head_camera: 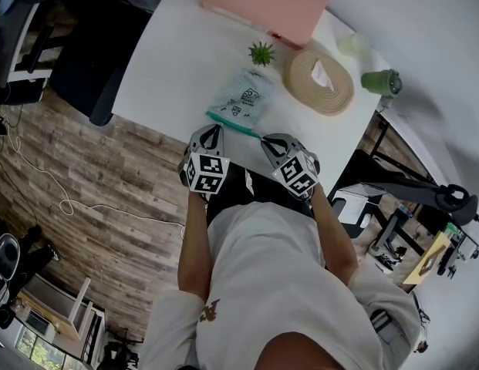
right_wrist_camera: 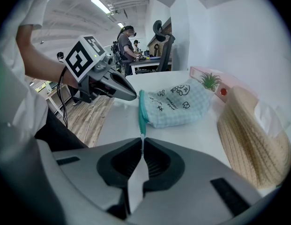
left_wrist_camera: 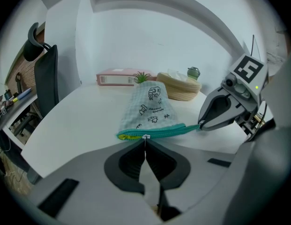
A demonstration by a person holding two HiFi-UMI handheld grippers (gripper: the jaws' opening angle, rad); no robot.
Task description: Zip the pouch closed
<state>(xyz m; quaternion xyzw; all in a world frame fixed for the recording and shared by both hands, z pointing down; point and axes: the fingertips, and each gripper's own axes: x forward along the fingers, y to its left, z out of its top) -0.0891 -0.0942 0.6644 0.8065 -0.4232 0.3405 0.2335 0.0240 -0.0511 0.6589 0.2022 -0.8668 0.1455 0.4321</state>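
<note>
White and smooth, the table [head_camera: 177, 60] fills the upper middle of the head view, with a wood-plank floor [head_camera: 108, 183] at its left. One pouch [head_camera: 241, 97] lies flat near the table's lower edge. It is soft pale-blue checked cloth with small dark drawings, and a teal zipper [left_wrist_camera: 159, 131] runs along its near side.

My left hand-held gripper [left_wrist_camera: 145, 144] has its jaws closed on the small metal pull [left_wrist_camera: 145, 137]. A strip of yellow lining shows left of the pull in the left gripper view. My right hand-held gripper [right_wrist_camera: 142, 144] has its jaws closed on the zipper's teal end, which reaches past the pouch's corner. The two hand-held grippers sit side by side at the table's edge, each with one marker cube.

Beyond the pouch stand one spiky green plant [head_camera: 261, 52], one flat pink box [head_camera: 266, 2], one round woven basket [head_camera: 320, 82] with something white inside, and one green jar [head_camera: 382, 82] at the right. None touches the pouch. One black chair [left_wrist_camera: 44, 78] stands at the left.
</note>
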